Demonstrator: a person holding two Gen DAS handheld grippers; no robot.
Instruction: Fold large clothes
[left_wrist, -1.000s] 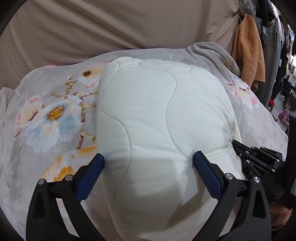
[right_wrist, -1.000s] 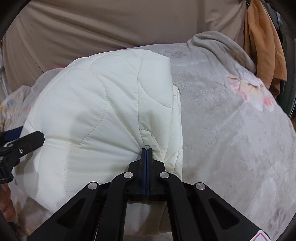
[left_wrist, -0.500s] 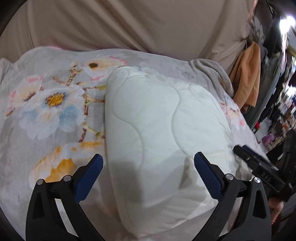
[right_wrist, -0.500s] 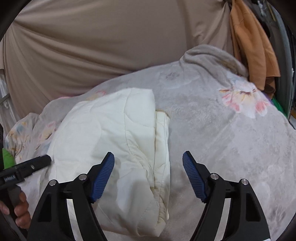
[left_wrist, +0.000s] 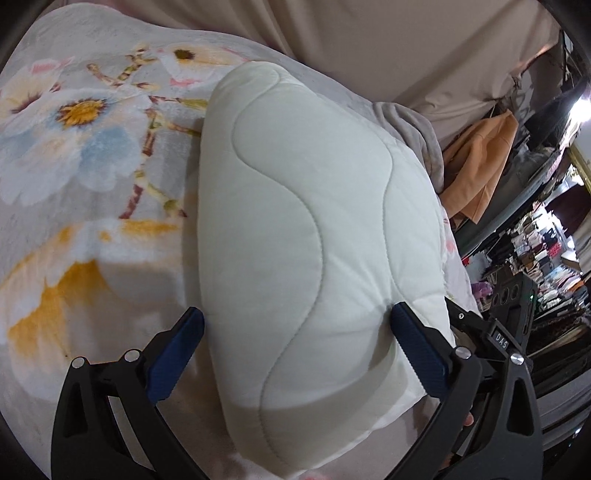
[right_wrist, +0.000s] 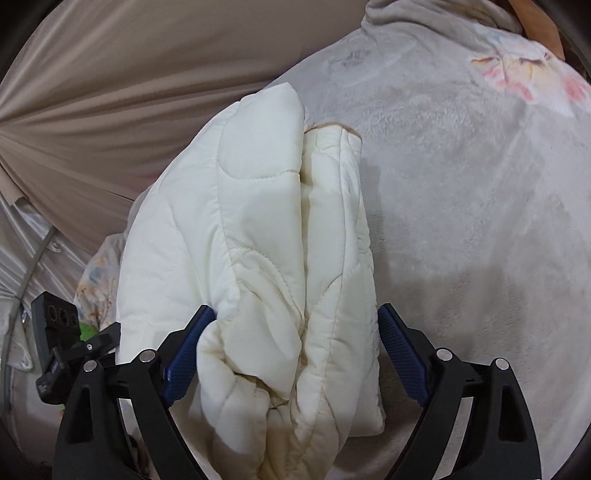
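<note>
We are at the tidying step: the cream quilted padded garment (left_wrist: 295, 229) lies folded into a thick bundle on the grey floral plush blanket (left_wrist: 85, 155). Our left gripper (left_wrist: 295, 354) straddles its near end, jaws spread wide, gripping nothing. Our right gripper (right_wrist: 295, 354) likewise brackets the layered edge (right_wrist: 314, 258), jaws open. A second ago it pinched that edge shut; now it has released. Next, we judge, both should squeeze or press the bundle square.
</note>
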